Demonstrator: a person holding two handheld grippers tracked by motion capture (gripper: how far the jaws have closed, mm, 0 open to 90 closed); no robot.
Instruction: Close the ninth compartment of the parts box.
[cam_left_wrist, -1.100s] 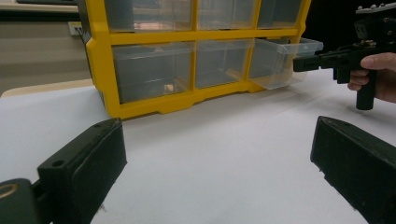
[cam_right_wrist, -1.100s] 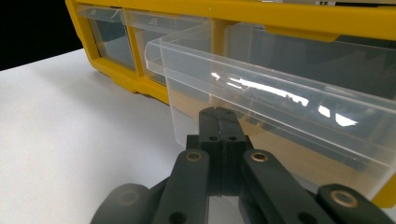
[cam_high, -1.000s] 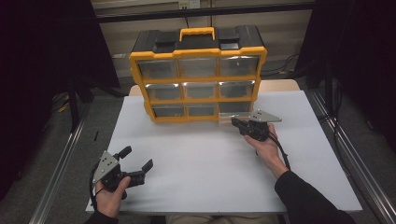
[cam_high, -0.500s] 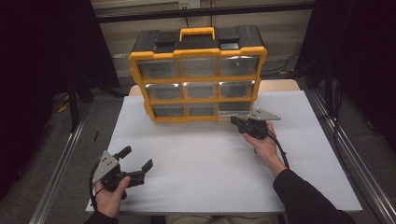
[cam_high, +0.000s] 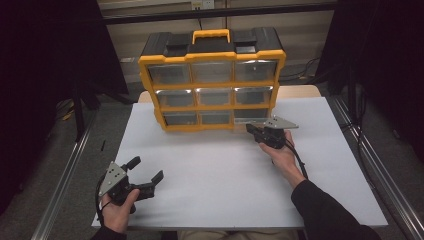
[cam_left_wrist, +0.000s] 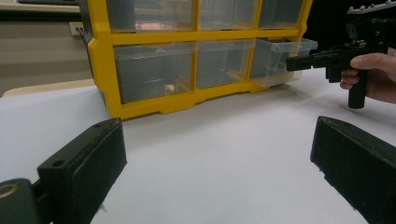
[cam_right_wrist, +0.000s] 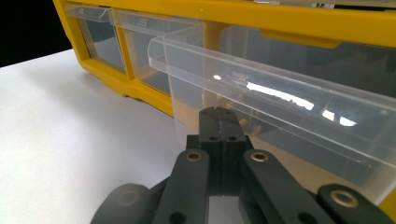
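Near left corner of the white table (cam_high: 215, 180): left gripper (cam_high: 145, 175), black two-jaw tool with a grey three-cornered plate, held in the person's left hand (cam_high: 117, 212), jaws wide apart with nothing between them. Bare table surface lies between it and the organiser.

Past mid-table, right side: right gripper (cam_high: 250, 128), same build, held in the right hand (cam_high: 280, 155), jaws pressed together, tips touching the front of the clear plastic drawer (cam_right_wrist: 280, 107). That drawer, bottom row, right-hand compartment, stands partly pulled out of the frame.

Far edge of table: yellow-framed plastic drawer organiser (cam_high: 212, 85) with black top and yellow carry handle, three rows of three clear drawers, upright, other drawers flush.
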